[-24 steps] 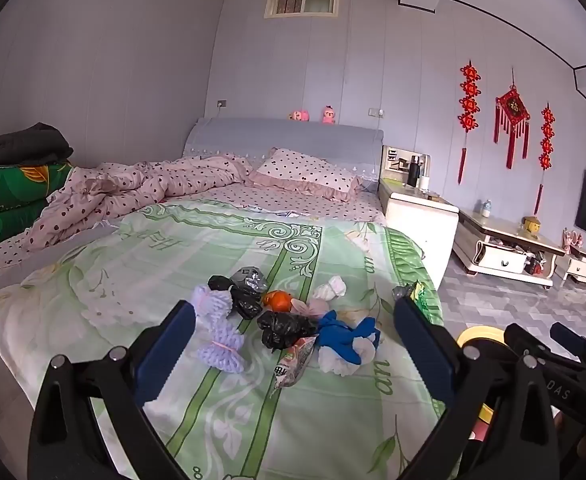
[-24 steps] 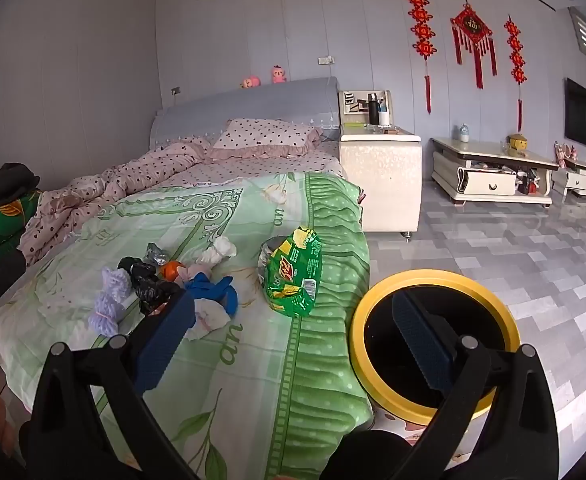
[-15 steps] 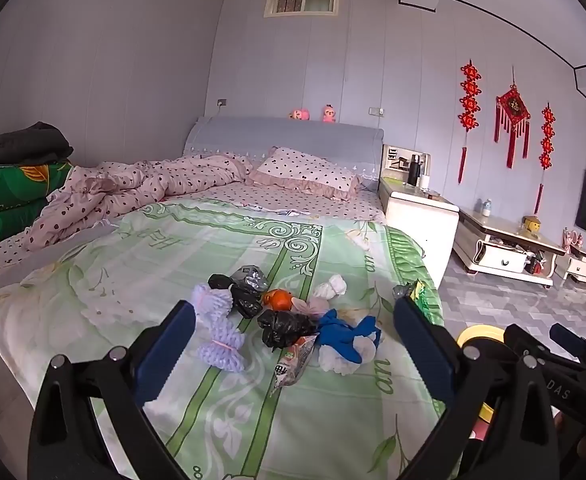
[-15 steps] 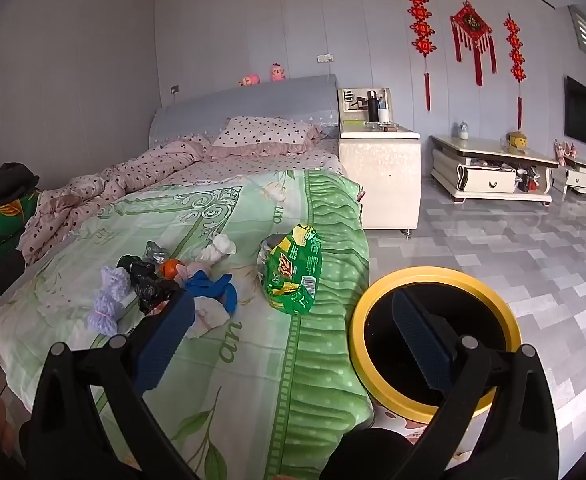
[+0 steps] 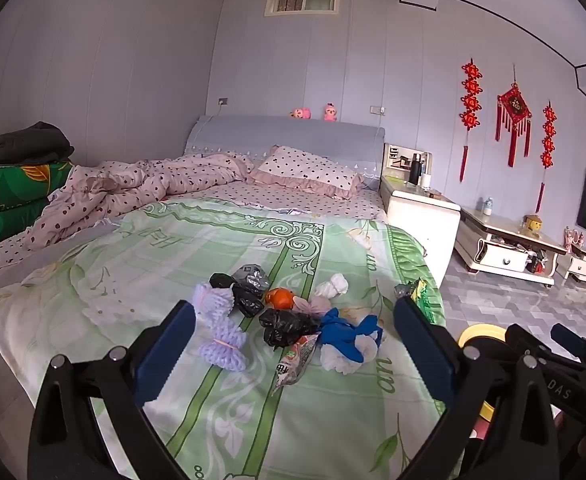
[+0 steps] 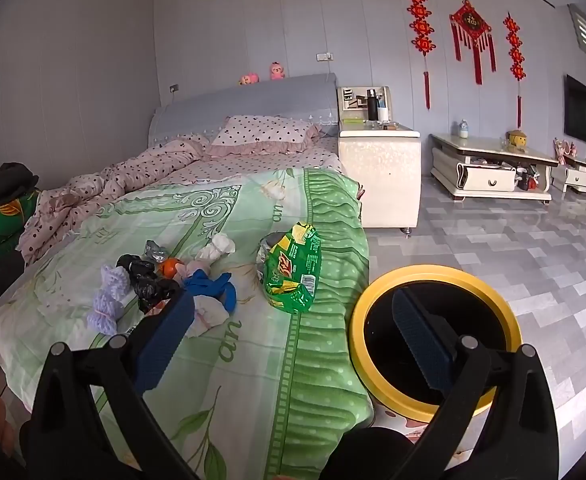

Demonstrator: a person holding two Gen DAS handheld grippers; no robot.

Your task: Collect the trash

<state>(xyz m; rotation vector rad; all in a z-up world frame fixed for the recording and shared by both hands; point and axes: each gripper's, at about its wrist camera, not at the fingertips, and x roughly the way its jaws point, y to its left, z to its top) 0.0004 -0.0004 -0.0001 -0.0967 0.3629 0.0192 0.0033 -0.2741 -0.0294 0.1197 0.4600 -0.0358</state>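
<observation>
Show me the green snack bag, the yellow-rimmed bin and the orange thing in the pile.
green snack bag [image 6: 291,270], right wrist view, middle of its printed front.
yellow-rimmed bin [image 6: 433,272], right wrist view, far part of its rim.
orange thing [image 5: 279,297], left wrist view, centre of its rounded top.

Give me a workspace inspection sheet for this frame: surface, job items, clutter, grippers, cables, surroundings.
Surface: green floral bedspread on the bed, rumpled pink dotted quilt behind it.
Job's things: trash pile mid-bed, with black bags, blue glove, tissues, orange item, lilac knit pieces; green snack bag near the bed edge; yellow-rimmed bin on the floor beside the bed.
Clutter: folded green blanket with dark clothes on top.
Grippers: left hand-held gripper open, empty; right hand-held gripper open, empty.
Cables: one thin lead down from the wall socket.
Surroundings: nightstand, TV cabinet, red wall ornaments.
</observation>
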